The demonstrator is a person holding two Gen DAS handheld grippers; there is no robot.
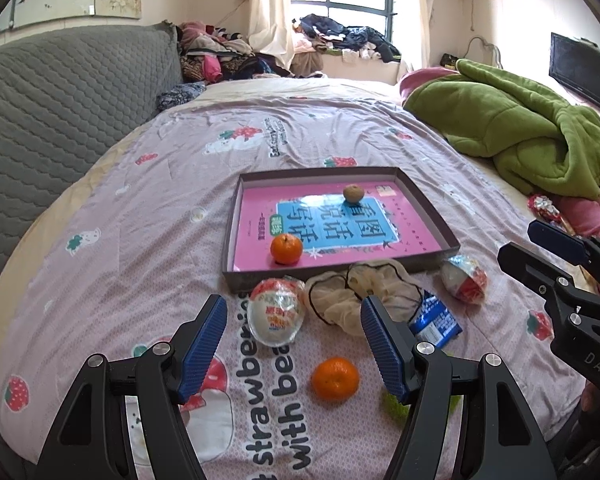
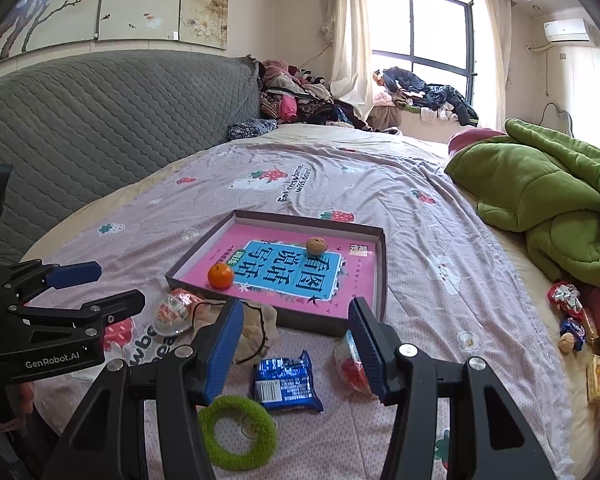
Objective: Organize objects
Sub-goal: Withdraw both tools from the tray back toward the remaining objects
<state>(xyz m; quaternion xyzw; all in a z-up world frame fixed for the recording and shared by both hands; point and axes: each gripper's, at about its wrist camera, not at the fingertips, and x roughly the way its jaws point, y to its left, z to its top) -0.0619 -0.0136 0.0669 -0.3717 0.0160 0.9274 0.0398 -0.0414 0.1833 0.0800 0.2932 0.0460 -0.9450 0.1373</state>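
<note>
Both jaws spread and empty: left gripper (image 1: 292,344) above loose mandarin (image 1: 335,379) near bedspread's (image 1: 120,240) near edge, prone to rolling off soft fabric if nudged.

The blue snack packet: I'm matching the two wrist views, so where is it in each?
Left wrist: blue snack packet right of centre, partly behind the left gripper's right finger.
Right wrist: bottom centre, between the right gripper's fingers.
Shared landmark: pink-lined tray.
</note>
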